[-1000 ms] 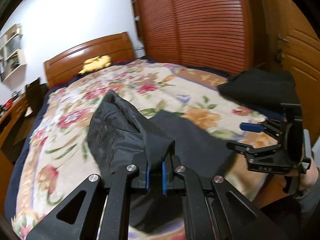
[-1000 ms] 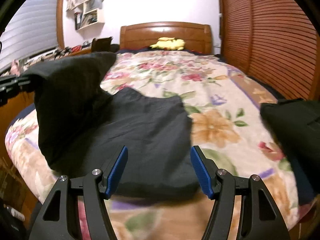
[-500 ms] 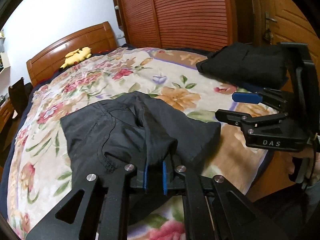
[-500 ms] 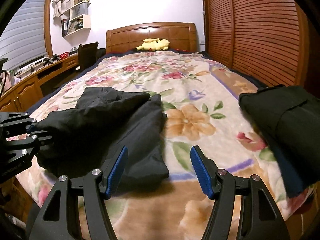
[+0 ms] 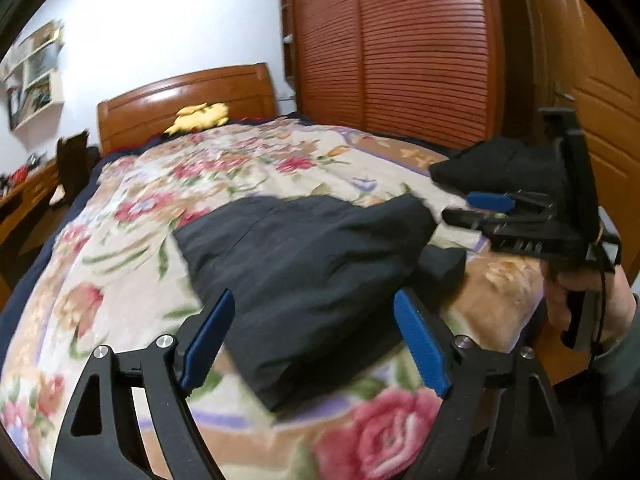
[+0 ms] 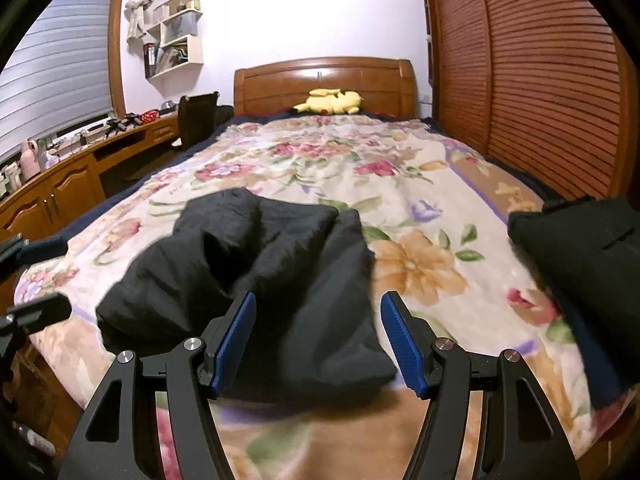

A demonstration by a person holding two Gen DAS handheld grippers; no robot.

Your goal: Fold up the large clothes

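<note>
A dark garment lies folded over on the floral bedspread near the foot of the bed. My left gripper hovers just over its near edge with its jaws opening; the blue pads stand wide apart and touch no cloth. In the right wrist view the same garment lies bunched ahead of my right gripper, which is open with nothing pressed between its pads. The right gripper also shows in the left wrist view, at the right, held by a hand.
A second folded dark garment sits at the bed's right edge. A yellow plush toy lies by the wooden headboard. A slatted wardrobe runs along the right; a desk and chair stand left.
My left gripper let go of the garment's edge and its jaws spread wide. The lifted cloth dropped flat onto the rest of the garment. The right gripper stayed open and barely moved.
</note>
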